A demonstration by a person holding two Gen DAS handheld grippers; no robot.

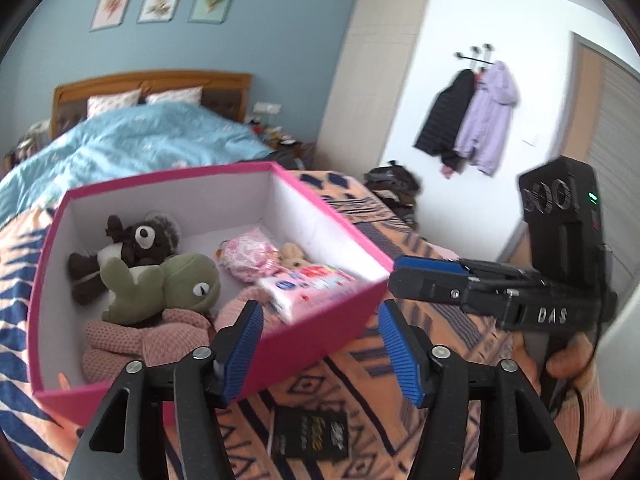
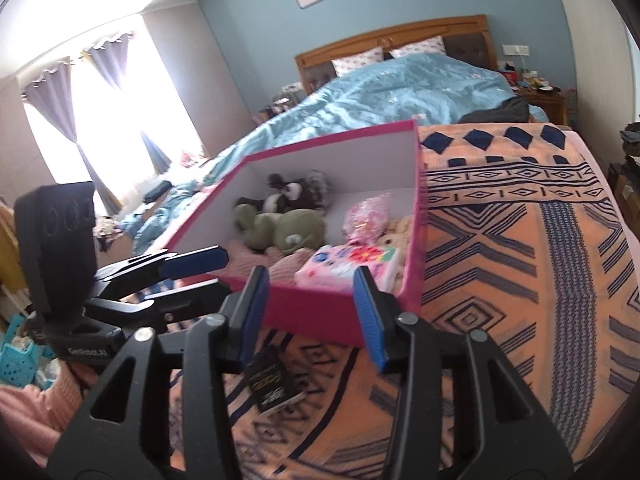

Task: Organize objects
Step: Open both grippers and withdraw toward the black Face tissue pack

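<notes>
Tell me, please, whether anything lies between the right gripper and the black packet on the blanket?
Nothing visible does. The black packet lies bare on the patterned blanket, just below the open right gripper, outside the pink box. The left gripper sits off to the side.

Right claw (image 2: 310, 314) gapes (holding nothing) before the pink box (image 2: 320, 312); black packet (image 2: 272, 384) lies beneath.

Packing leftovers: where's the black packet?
The black packet lies on the patterned blanket, outside the pink box, just before its near wall, in both views.

An open pink box (image 1: 320, 332) on the patterned blanket (image 2: 520, 240) holds plush toys (image 1: 160, 284) and a tissue pack (image 2: 352, 266).
</notes>
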